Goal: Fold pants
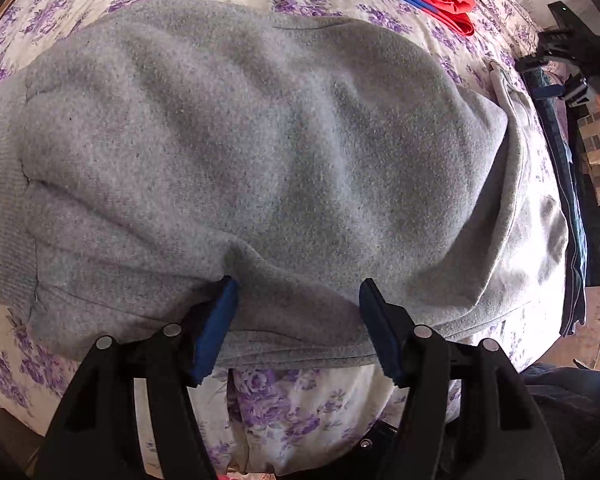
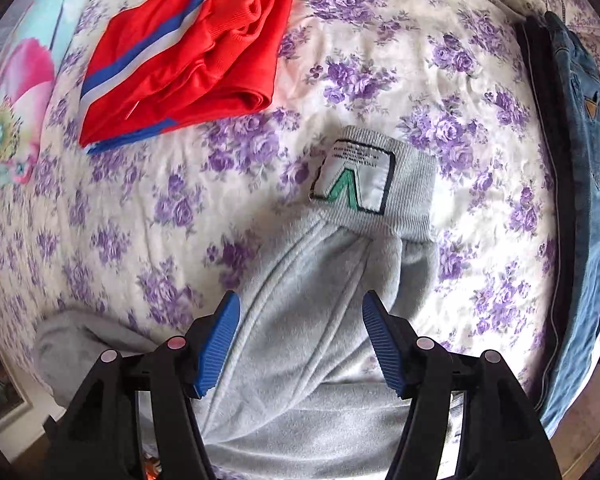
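Grey fleece pants [image 1: 260, 140] lie spread across the floral bedspread [image 1: 280, 400], their ribbed cuffs [image 1: 0, 200] at the left. My left gripper [image 1: 300, 320] points down at the near edge of the pants, open. Its blue pads [image 1: 216, 328] stand wide on either side of a fold of the cloth and do not pinch it. In the right wrist view the ribbed waistband [image 2: 404, 212] with its white label [image 2: 354, 182] lies flat ahead. My right gripper [image 2: 300, 340] hangs open above the grey pants [image 2: 320, 280], holding nothing.
Folded red pants with blue and white stripes [image 2: 188, 52] lie at the far left of the bed. Folded blue jeans [image 2: 584, 160] lie along the right edge. A colourful flowered pillow [image 2: 16, 92] is at the far left. Bedspread [image 2: 160, 220] shows between them.
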